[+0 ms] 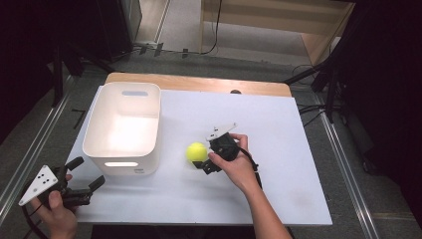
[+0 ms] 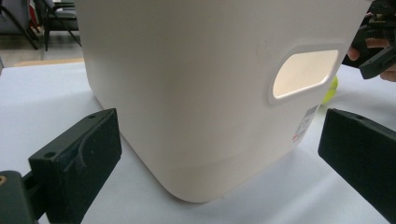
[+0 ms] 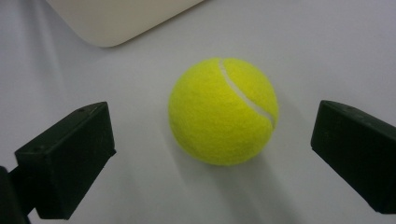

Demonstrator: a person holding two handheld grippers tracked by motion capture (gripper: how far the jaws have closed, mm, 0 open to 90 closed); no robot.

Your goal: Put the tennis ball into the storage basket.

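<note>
The left gripper (image 1: 87, 175) rests spread wide, its jaws toward the near wall of the white bin (image 1: 123, 127). The tennis ball (image 1: 197, 152) sits just ahead of the right gripper (image 1: 205, 155), between its wide-apart jaws, untouched.

The high view is looking forward and down over the whole tabletop (image 1: 298, 149). The left gripper view is facing the white bin (image 2: 187, 93) from close by. The right gripper view is hovering near the tennis ball (image 3: 223, 111); bin and ball are appearing in all three.
</note>
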